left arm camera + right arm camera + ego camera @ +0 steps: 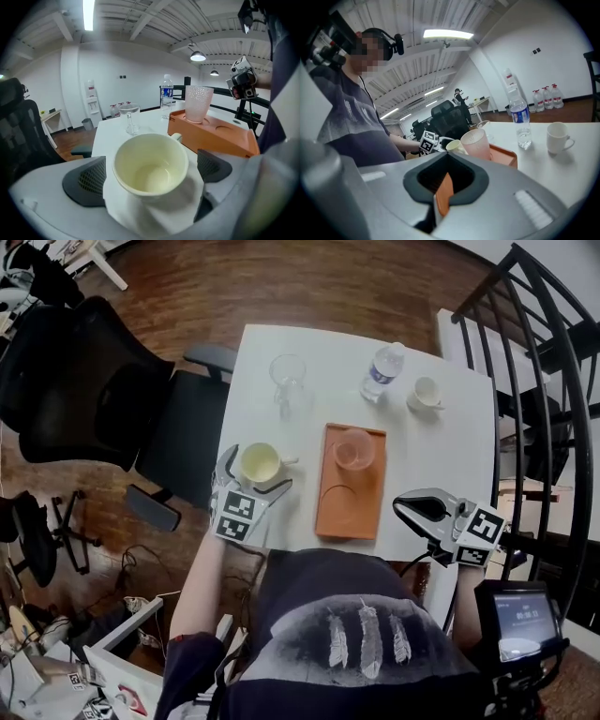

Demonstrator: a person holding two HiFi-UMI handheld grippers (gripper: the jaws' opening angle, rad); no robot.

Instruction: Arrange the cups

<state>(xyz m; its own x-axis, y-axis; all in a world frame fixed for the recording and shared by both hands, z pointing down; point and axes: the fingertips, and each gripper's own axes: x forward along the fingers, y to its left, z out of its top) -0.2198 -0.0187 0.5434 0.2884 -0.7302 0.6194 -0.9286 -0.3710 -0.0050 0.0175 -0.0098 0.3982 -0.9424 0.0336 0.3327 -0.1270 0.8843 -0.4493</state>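
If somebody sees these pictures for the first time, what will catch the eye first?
The orange tray in the middle of the white table stands out most, with a pink cup standing in its far hollow. Next comes the cream cup near the table's left edge, sitting between the wide-open jaws of the left tool.

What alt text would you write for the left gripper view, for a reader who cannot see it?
A cream cup stands between the left gripper's open jaws on a white table. Behind: a glass and an orange tray holding a pink cup.
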